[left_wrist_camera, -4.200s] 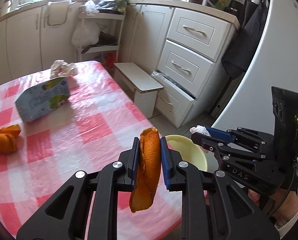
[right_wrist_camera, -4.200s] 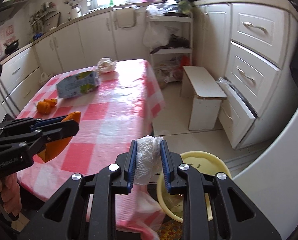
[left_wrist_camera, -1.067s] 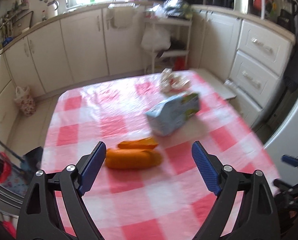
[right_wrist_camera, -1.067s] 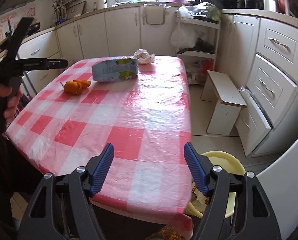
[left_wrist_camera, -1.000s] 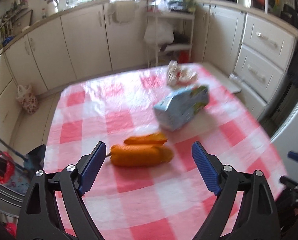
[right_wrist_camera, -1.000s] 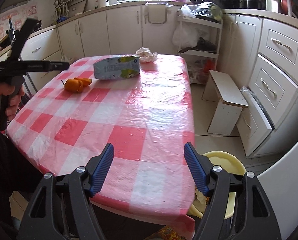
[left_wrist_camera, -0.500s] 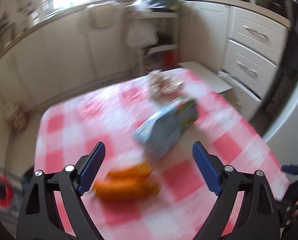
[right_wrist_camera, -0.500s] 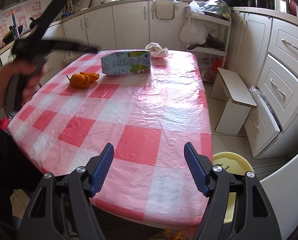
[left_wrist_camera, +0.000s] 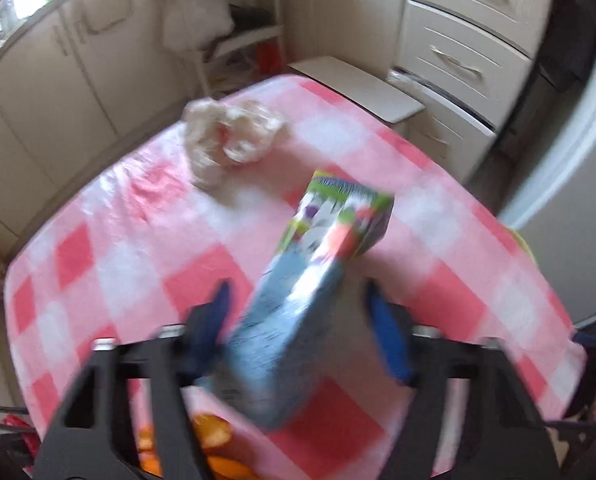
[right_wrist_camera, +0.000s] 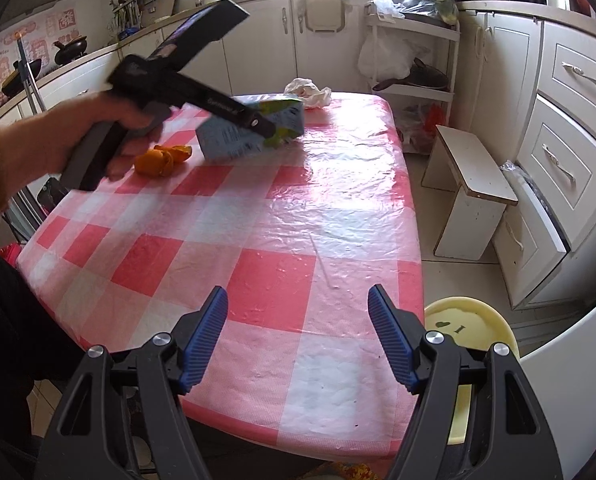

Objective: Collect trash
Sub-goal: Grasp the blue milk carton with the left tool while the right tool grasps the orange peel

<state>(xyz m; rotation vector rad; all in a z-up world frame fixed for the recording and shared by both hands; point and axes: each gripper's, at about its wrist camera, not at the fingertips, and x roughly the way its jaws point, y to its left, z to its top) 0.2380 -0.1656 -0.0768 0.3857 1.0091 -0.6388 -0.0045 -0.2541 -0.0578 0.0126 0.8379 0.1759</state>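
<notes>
Jaws of the left gripper (left_wrist_camera: 298,328) are closing, with the blue-and-green carton (left_wrist_camera: 314,292) now between them; a second ago they stood wide over the orange peels (left_wrist_camera: 206,440), which now sit below and behind the left finger, at the bottom edge of the left wrist view. The picture is blurred, so whether the pads already press on the carton cannot be told; a gap seems to remain on the right side. From the right wrist view the left gripper (right_wrist_camera: 266,128) reaches down across the carton (right_wrist_camera: 254,132), held by a hand (right_wrist_camera: 94,136), with the peels (right_wrist_camera: 162,160) just beside the carton on the hand's side.

Judging from this, the carton has become the next piece of trash to go, and the peels are being left for later.

Nothing has changed on the right: the right gripper (right_wrist_camera: 298,336) hangs with its jaws wide and empty over the near edge of the worktop (right_wrist_camera: 290,208), as it did a second ago. The yellow bin (right_wrist_camera: 470,328) stands on the floor just right of its right finger.

Beyond the carton, a crumpled white bag (left_wrist_camera: 230,136) lies near the worktop's far edge, still to be collected.
</notes>
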